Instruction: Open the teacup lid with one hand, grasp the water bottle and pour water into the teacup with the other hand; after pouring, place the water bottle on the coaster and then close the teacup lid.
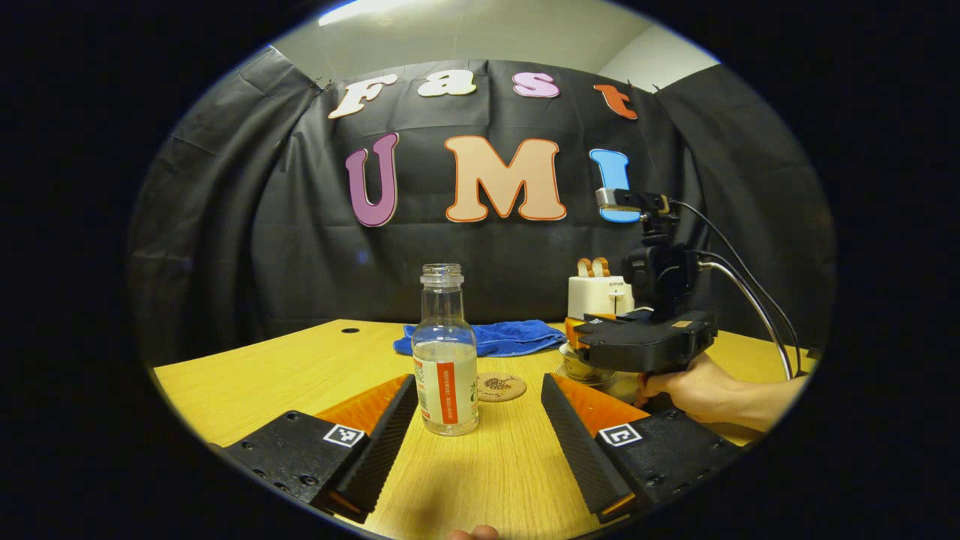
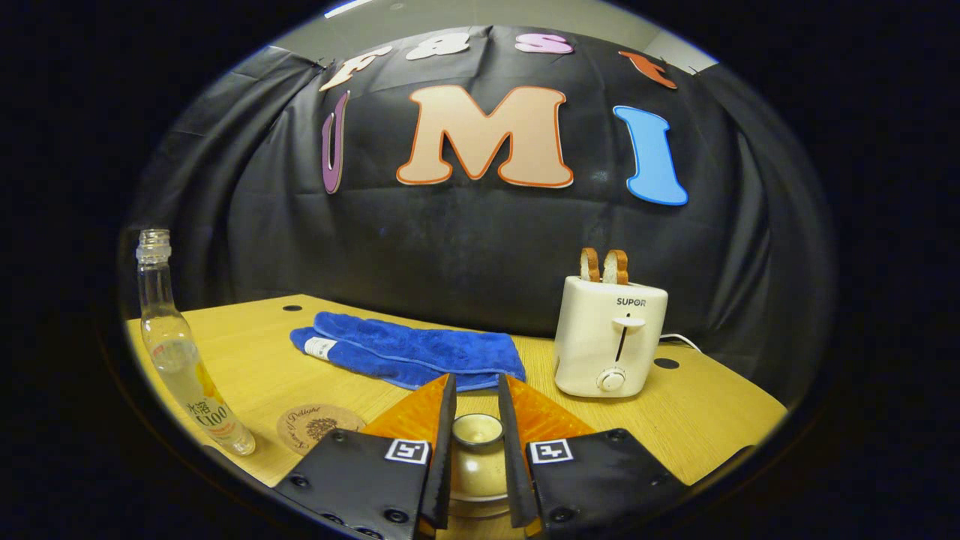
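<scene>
Bottom centre of right gripper view: teacup lid (image 2: pixel 478 431) knob clenched between right gripper (image 2: pixel 478 450) fingers. Left gripper view, centre: water bottle (image 1: pixel 445 352) upright on table (image 1: pixel 247 375), uncapped, between spread fingers of left gripper (image 1: pixel 478 431), jaws released. Coaster (image 1: pixel 501 387) just beyond bottle. Blue towel (image 2: pixel 412 349), toaster (image 2: pixel 609 337) behind.
</scene>
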`<state>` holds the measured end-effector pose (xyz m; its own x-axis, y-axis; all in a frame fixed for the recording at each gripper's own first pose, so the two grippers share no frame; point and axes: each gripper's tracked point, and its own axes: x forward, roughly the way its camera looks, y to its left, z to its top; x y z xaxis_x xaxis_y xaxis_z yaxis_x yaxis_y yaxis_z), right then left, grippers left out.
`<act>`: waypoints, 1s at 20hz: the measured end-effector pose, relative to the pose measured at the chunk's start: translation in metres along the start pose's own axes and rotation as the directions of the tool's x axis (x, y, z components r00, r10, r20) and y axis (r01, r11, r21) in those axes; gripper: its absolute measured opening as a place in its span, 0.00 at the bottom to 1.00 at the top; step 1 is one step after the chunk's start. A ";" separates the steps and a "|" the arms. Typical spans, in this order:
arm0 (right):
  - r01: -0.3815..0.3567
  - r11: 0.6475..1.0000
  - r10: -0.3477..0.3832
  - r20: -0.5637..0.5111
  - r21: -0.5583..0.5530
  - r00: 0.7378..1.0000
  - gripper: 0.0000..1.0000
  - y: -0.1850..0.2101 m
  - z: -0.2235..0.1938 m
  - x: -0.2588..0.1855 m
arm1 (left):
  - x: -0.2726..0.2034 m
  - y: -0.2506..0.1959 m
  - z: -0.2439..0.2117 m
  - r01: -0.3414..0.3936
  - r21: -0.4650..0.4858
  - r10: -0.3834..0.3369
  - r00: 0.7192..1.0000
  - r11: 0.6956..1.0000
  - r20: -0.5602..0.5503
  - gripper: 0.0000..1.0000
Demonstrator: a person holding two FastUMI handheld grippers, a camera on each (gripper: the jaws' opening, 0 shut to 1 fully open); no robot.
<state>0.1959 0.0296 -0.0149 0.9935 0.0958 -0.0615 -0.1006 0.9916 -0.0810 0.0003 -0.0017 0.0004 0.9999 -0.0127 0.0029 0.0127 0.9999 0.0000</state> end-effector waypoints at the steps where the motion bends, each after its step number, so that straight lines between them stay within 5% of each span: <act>1: -0.004 1.000 0.004 0.020 0.022 1.000 0.34 -0.001 0.003 -0.001 | 0.000 0.000 0.000 0.000 0.000 0.000 1.000 1.000 0.000 0.97; 3: -0.007 0.996 0.003 0.037 0.093 0.999 0.34 -0.007 0.007 -0.003 | 0.000 0.000 0.000 0.000 0.000 0.000 1.000 1.000 -0.001 0.97; 11: -0.003 0.997 0.000 0.041 0.077 0.999 0.34 -0.014 0.004 -0.030 | 0.000 0.000 0.000 0.000 -0.001 0.000 1.000 1.000 0.000 0.97; 20: -0.037 0.996 0.033 0.048 0.079 0.998 0.34 -0.028 0.004 -0.116 | -0.001 0.005 0.000 -0.023 0.000 0.023 1.000 1.000 0.000 0.97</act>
<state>0.0832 -0.0088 -0.0016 0.9910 0.1329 -0.0163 -0.1329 0.9911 0.0002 -0.0005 0.0037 0.0009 0.9999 0.0098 0.0034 -0.0098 1.0000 0.0000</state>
